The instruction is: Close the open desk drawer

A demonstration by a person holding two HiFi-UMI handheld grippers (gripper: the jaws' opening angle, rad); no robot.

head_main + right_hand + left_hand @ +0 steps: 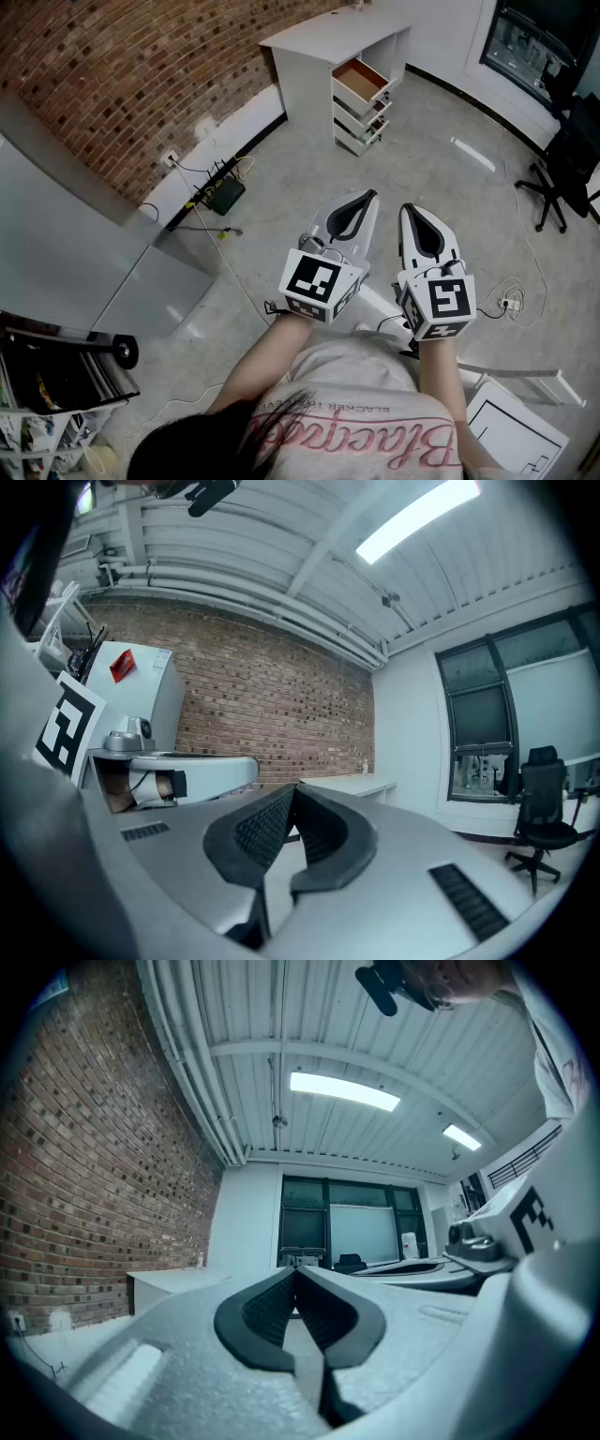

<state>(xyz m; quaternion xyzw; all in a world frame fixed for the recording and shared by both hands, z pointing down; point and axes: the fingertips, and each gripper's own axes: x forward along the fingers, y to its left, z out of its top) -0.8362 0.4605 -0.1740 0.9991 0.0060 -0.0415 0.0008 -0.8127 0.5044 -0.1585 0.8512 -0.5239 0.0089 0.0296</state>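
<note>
Two hand-held grippers are held side by side over the grey floor (pixel 441 178), both pointed towards the far corner of the room. The left hand-held gripper (pixel 368 196) is seen in its own view (pixel 296 1269) with the tips of its dark pads pressed together and nothing caught between them. The right hand-held gripper (pixel 410 209) is likewise seen closed at the tips in its own view (pixel 293 788), and nothing is gripped by it either.

The open drawer (pixel 361 80) is found well apart from both hand-held grippers, at the top of the head view. It is the uppermost drawer of a white bench (pixel 328 42) set against the brick wall (pixel 112 75), and it is pulled out so that its brown inside is exposed. Two lower drawers (pixel 366 120) beneath it are also seen standing slightly out from the bench front. The bench is glimpsed low and far off in both gripper views, beyond the closed tips.

A black office chair (pixel 567 173) is placed at the right edge of the room, and loose cables (pixel 225 220) are strewn on the floor near the wall.
</note>
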